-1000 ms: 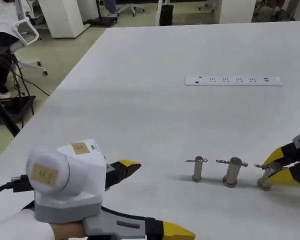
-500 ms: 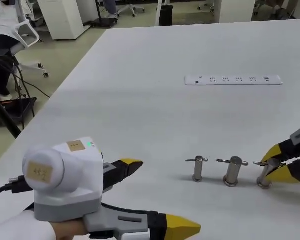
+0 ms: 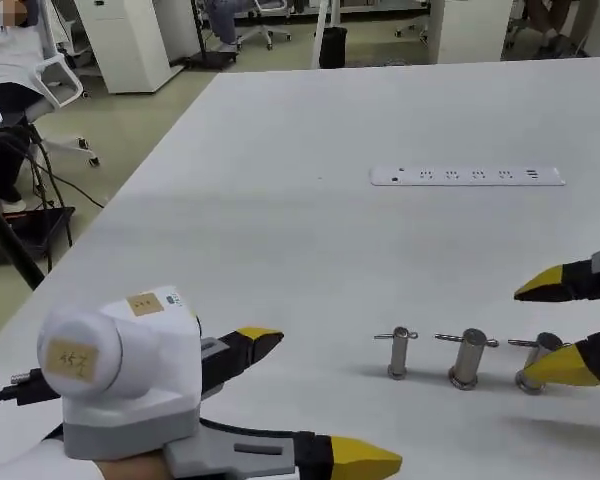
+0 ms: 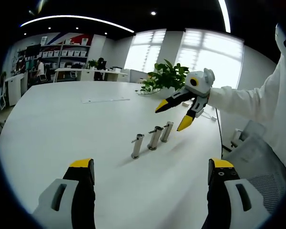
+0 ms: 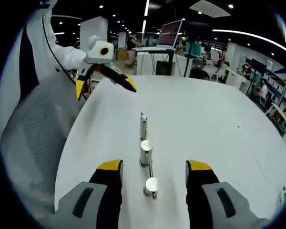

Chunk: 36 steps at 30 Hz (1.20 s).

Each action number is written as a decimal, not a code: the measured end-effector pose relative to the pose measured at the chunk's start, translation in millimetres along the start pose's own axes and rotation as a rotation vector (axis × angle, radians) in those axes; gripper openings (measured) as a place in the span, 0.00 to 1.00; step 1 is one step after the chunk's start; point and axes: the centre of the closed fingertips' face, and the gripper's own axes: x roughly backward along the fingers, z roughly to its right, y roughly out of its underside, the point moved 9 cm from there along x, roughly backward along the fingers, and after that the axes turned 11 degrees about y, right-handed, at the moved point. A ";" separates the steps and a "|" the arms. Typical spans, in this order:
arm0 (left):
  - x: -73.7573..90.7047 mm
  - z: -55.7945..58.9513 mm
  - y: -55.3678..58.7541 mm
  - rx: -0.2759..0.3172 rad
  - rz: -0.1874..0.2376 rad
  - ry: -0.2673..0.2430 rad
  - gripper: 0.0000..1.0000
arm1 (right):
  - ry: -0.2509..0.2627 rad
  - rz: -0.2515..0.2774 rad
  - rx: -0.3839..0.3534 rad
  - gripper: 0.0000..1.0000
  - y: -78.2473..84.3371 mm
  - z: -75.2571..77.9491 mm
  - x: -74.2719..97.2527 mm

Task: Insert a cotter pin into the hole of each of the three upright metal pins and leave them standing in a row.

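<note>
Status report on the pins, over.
Left gripper open, empty. Right gripper open, jaws either side of the end pin. Three metal pins upright in a row, cotter pin through each. Power strip well clear.

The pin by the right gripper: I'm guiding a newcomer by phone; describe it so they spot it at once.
On the white workbench, nearer the person than the power strip, three upright metal pins stand in a row. It is the end pin of that row, the one standing between the open yellow-tipped jaws of the right gripper.
</note>
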 end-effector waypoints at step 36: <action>17.1 0.9 -0.9 0.035 0.026 -0.047 0.99 | 0.306 -0.046 -0.397 0.80 22.5 -65.1 50.3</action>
